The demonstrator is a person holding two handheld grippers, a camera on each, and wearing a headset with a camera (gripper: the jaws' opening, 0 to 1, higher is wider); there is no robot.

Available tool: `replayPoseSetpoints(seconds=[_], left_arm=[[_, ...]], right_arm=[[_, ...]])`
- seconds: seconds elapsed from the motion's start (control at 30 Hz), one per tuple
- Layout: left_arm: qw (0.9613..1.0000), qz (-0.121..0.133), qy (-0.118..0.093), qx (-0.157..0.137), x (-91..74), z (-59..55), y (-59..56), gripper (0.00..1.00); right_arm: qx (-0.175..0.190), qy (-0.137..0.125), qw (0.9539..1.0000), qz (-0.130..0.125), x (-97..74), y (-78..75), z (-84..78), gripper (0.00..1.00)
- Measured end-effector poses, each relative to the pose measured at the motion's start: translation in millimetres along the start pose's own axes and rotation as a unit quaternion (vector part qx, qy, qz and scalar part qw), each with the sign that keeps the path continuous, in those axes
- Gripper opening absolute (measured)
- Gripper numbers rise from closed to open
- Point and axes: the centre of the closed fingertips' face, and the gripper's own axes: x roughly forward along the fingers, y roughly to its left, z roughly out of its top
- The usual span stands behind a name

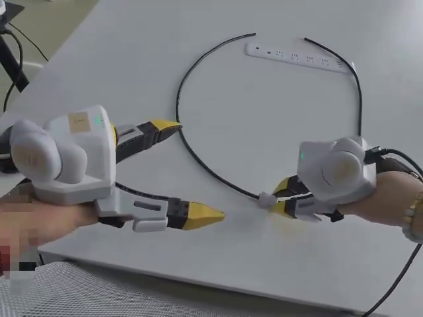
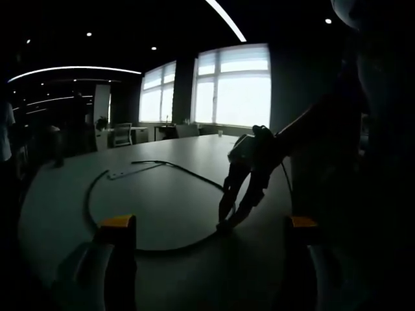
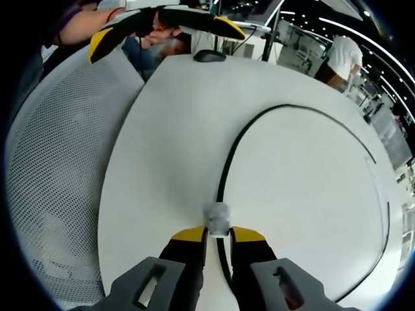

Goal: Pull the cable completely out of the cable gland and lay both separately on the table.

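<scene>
Cable (image 1: 177,99) one, gland (image 1: 266,200) one, power strip (image 1: 297,58) one

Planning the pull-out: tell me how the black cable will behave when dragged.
Likely floppy yet springy: the cable lies in a wide, kink-free loop on the table. Probably light, being thin beside the gland; the loop may sweep sideways when pulled.
</scene>
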Motion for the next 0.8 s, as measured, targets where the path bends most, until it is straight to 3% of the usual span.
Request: replayPoseSetpoints(seconds=[0.43, 0.53, 0.8], left_arm=[[0.9999, -0.011, 0.011, 0.002, 2.7, -5.5, -5.4, 0.93], [0.9997, -0.017, 0.019, 0.007, 4.7, -8.4, -7.6, 0.92], [0.9993, -0.026, 0.019, 0.018, 9.4, -2.5, -8.2, 0.92]], right_arm=[[-0.008, 0.012, 0.9999, 0.000, -0.1, -3.4, 1.0, 0.08], [-0.012, 0.007, 0.9999, -0.005, -4.5, -4.7, 3.8, 0.08], [-0.011, -0.004, 0.9997, -0.021, -20.1, -10.2, 9.8, 0.08]])
